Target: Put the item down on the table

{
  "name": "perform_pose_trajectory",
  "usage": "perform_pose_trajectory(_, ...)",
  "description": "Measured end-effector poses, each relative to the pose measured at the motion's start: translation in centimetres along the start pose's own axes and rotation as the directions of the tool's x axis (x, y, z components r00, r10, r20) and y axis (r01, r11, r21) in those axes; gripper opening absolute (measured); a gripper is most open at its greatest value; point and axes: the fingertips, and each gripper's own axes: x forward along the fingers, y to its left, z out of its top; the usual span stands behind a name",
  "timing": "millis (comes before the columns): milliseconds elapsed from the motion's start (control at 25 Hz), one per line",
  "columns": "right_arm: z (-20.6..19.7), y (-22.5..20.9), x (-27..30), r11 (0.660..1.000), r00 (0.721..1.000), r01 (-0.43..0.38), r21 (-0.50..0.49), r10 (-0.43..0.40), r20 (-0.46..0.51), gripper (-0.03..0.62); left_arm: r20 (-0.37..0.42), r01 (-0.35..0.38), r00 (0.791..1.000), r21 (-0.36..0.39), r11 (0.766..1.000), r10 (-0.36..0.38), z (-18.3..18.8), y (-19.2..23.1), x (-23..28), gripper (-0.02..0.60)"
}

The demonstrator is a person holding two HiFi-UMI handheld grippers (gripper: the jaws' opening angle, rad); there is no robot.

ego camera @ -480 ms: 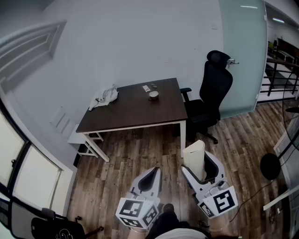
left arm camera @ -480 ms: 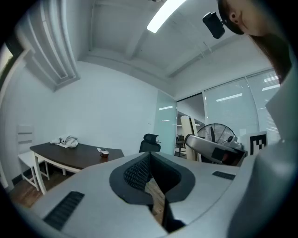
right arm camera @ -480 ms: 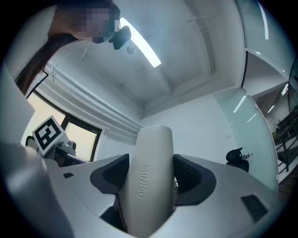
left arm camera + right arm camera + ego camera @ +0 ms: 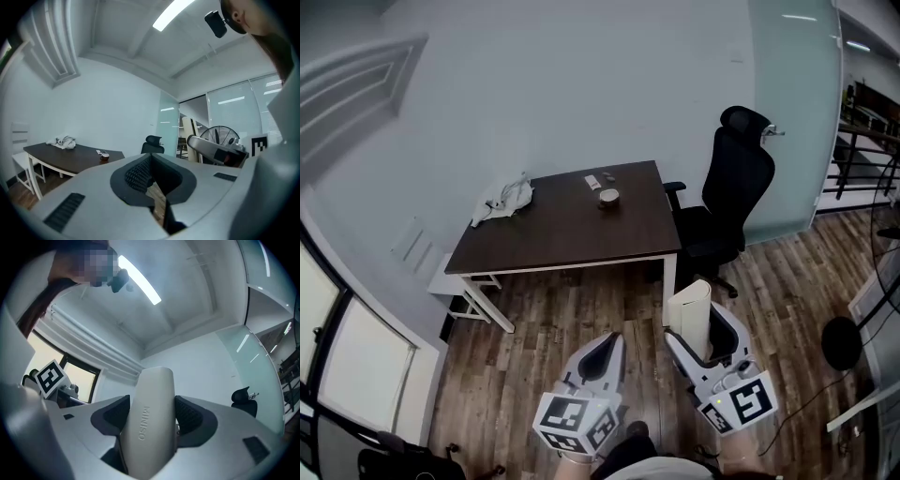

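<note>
**A:** Entry one, the item [image 4: 692, 314]. Where did we log it?

**B:** Between the jaws of the right gripper [image 4: 701, 330]. It was pale and rounded, with lettering down its side. The jaws stood wide and pressed on both its flanks. Its long axis ran along the jaws, and the free end stood out well past their tips, pitched a little upward.

**A:** Entry two, the worktop [image 4: 562, 239]?

**B:** Ahead of those jaws and somewhat to their left, well apart, with floor [image 4: 581, 309] between. We judged the carry, not the release, to be the step in hand.

**A:** Entry three, the left gripper [image 4: 602, 354]?

**B:** Just beside the right one and held level, its jaws drawn together with nothing between them. We counted the right hand as the working one.

**A:** Worktop contents?

**B:** A crumpled cloth [image 4: 502, 200] farthest to the jaws' left and a small round dish [image 4: 608, 197] straighter ahead. The strip nearest the jaws carried nothing.
</note>
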Motion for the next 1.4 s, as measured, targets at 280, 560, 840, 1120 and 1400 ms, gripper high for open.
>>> perform_pose_trajectory(280,-2.0,-1.1,5.8,1.0,1.0,0.006,0.0,-0.006,-0.008,0.307,0.003,0.015,1.0,-0.001,1.0,-0.015,1.0,5.0,3.9,0.02)
perform_pose_trajectory(560,-3.3,-2.1,10.5,0.999,0.999,0.037,-0.007,-0.037,0.0,0.307,0.0,0.051,0.999,-0.004,0.999,-0.051,1.4,8.8,6.4,0.02)
perform_pose_trajectory(840,-4.8,-1.7,13.3,0.998,0.999,0.044,-0.036,-0.045,-0.021,0.307,-0.02,0.057,0.998,-0.027,0.998,-0.058,0.5,12.3,7.8,0.02)
perform_pose_trajectory(1120,-5.6,-2.1,15.0,0.998,0.998,0.056,-0.033,-0.058,-0.03,0.307,-0.023,0.073,0.997,-0.025,0.997,-0.074,0.9,13.7,9.0,0.02)
perform_pose_trajectory(1400,-6.4,-3.7,17.4,0.998,0.998,0.052,-0.033,-0.053,-0.031,0.307,-0.021,0.07,0.997,-0.029,0.997,-0.071,1.1,15.3,11.4,0.02)
